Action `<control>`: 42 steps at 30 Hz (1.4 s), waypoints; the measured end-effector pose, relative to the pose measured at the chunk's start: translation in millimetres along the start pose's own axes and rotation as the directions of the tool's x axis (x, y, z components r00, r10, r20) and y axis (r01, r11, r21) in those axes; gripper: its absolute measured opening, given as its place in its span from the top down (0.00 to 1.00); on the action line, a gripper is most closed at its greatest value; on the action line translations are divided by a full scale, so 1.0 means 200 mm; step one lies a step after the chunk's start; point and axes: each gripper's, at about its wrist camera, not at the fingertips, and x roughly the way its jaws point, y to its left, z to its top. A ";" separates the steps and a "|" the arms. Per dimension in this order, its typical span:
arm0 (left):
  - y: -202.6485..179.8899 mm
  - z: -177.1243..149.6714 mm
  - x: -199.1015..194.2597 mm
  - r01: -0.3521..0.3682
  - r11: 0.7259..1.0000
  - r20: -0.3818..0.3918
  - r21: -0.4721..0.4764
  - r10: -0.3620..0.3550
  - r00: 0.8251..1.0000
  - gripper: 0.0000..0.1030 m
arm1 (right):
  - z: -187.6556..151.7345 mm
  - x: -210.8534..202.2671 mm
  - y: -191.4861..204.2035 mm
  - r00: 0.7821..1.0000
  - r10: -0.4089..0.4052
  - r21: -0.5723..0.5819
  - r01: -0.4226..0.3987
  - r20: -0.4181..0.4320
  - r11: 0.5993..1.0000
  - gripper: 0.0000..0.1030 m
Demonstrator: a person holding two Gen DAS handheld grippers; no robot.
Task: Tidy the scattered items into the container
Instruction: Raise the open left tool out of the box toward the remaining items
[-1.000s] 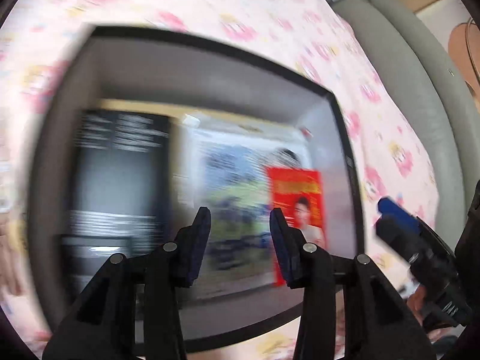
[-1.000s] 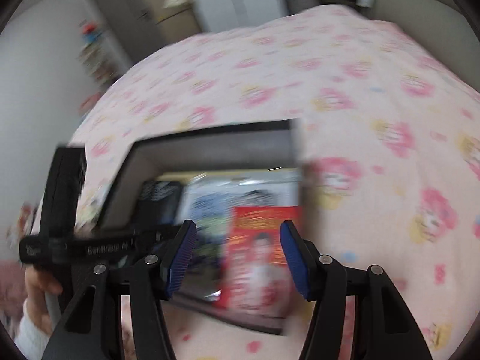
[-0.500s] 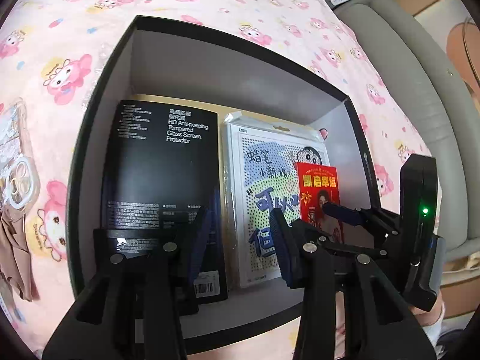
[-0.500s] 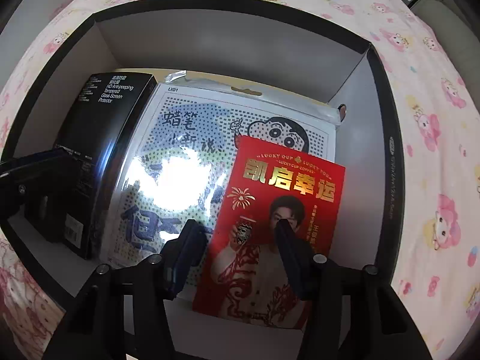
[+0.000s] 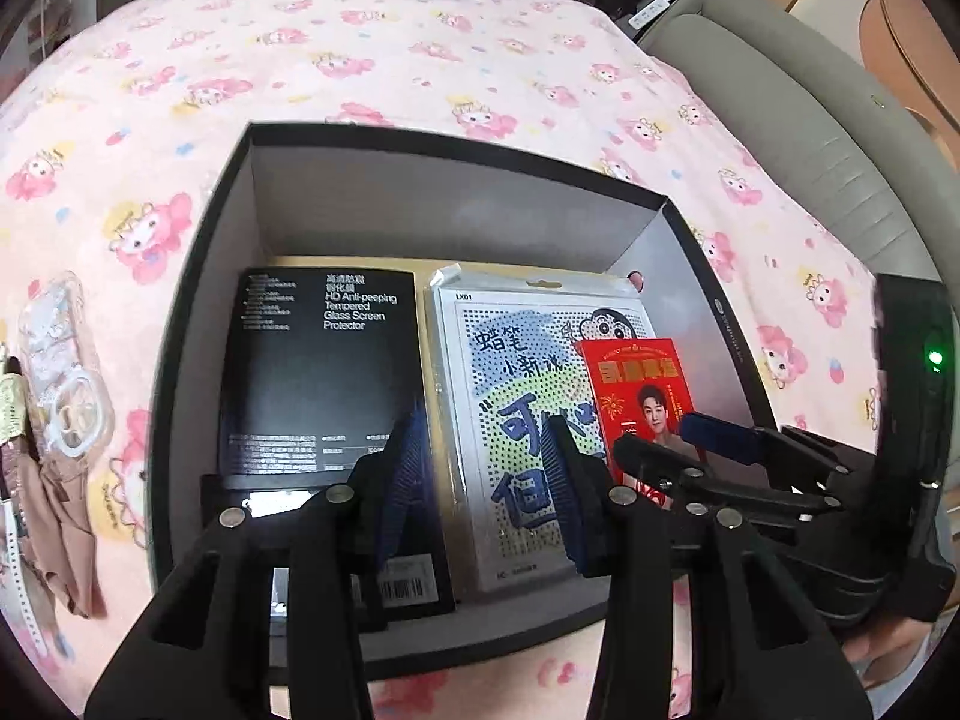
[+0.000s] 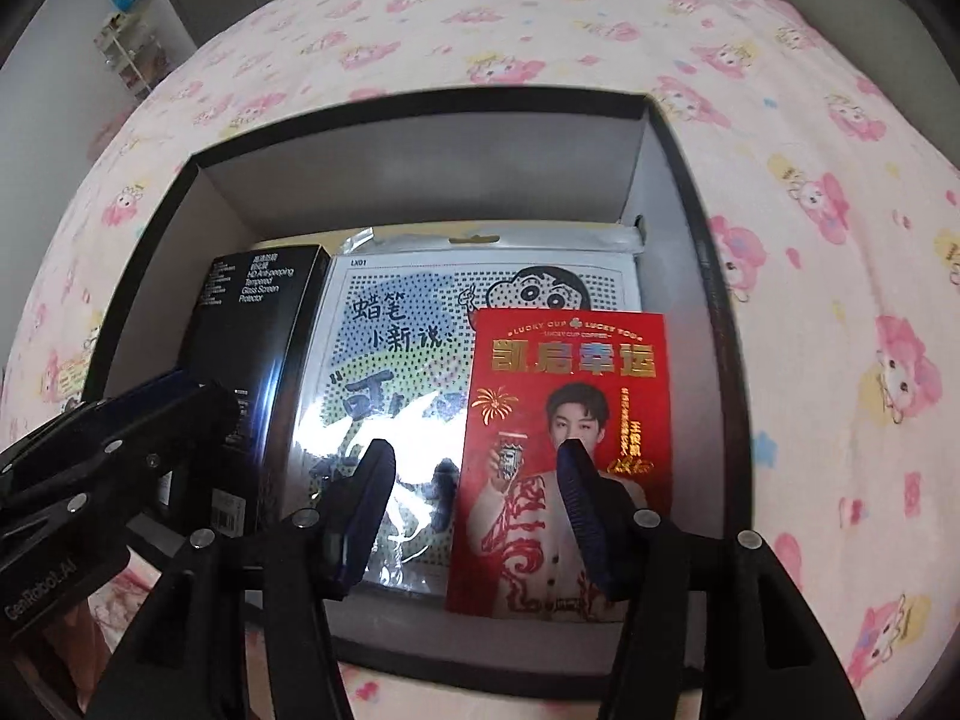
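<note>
Two hand-held grippers point steeply down into one black box (image 5: 198, 312) that sits on a bed with a pink cartoon-print sheet (image 5: 372, 60).

Left hand-held gripper (image 5: 489, 462): over the near part of the box, above the seam between the black carton and the white pack. Jaws partly apart, nothing between them, pads touching nothing.

Right hand-held gripper (image 6: 474, 498): over the near right part of the box. Jaws opening. The red card (image 6: 570, 420) lies below the gap and the right finger; the pads do not press on it. In the left wrist view this gripper (image 5: 666, 438) reaches in from the right, with a green light lit on its body.

Box contents, three items lying flat:
- black screen-protector carton (image 5: 318, 372), left side, against the left wall.
- white cartoon-print pack (image 5: 516, 384) in clear wrap, middle to right, just beside the carton.
- red card, resting on the pack's right half, close to the right wall, its near edge towards the front wall.

Outside the box, on the sheet to its left: a clear phone case (image 5: 66, 372) and a tan fabric piece (image 5: 60, 528), well apart from both grippers.
</note>
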 end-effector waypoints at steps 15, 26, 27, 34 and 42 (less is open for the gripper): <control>-0.15 -0.28 -0.66 0.032 0.994 0.198 0.102 -0.052 0.979 0.49 | -0.33 -0.65 0.17 0.944 0.009 0.134 -0.056 0.331 0.989 0.36; -0.04 -0.45 -0.93 0.032 0.995 0.228 0.094 -0.053 0.972 0.49 | -0.48 -0.84 0.44 0.924 0.054 0.024 -0.068 0.378 0.997 0.36; -0.02 -0.46 -0.95 0.022 0.995 0.235 0.094 -0.044 0.971 0.49 | -0.48 -0.85 0.47 0.922 0.066 0.015 -0.077 0.381 0.997 0.36; 0.17 -0.54 -1.06 -0.023 0.999 0.259 0.032 0.014 0.966 0.49 | -0.51 -0.83 0.70 0.925 0.107 -0.069 -0.088 0.365 0.994 0.36; 0.48 -0.61 -1.10 -0.043 0.997 0.241 -0.064 0.057 0.969 0.49 | -0.50 -0.72 1.01 0.941 0.124 -0.179 -0.070 0.314 0.981 0.36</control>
